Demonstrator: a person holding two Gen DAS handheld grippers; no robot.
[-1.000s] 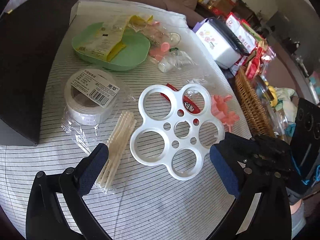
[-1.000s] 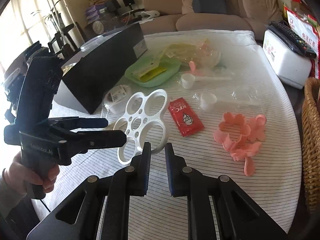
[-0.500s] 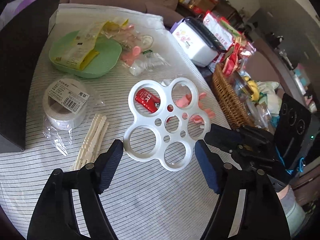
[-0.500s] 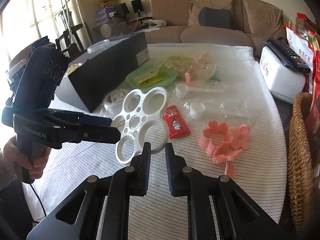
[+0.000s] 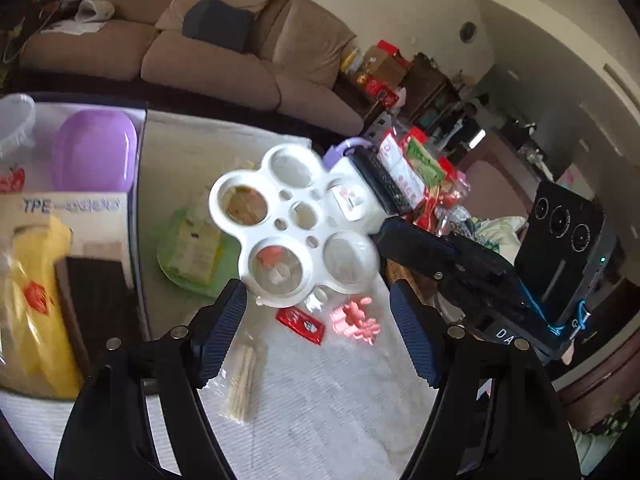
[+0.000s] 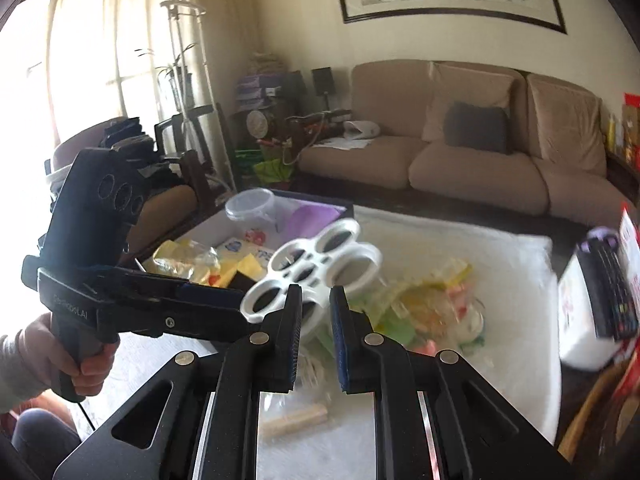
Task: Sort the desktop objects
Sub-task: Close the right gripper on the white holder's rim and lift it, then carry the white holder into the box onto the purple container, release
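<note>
Crowding the table [image 5: 320, 392]: plate [image 5: 224, 264], sachet [image 5: 300, 322].

The left wrist camera looks forward between its own claw [image 5: 316, 332] fingers, angled down over the counter [image 5: 340, 400] toward the beige sofa [image 5: 208, 60] and cluttered far corner. The right wrist camera sits behind its claw [image 6: 316, 332], facing the same sofa and a curtained window [image 6: 100, 60]. Both views share the white ring holder [image 5: 294, 224], close in front, and each shows the other claw.
</note>
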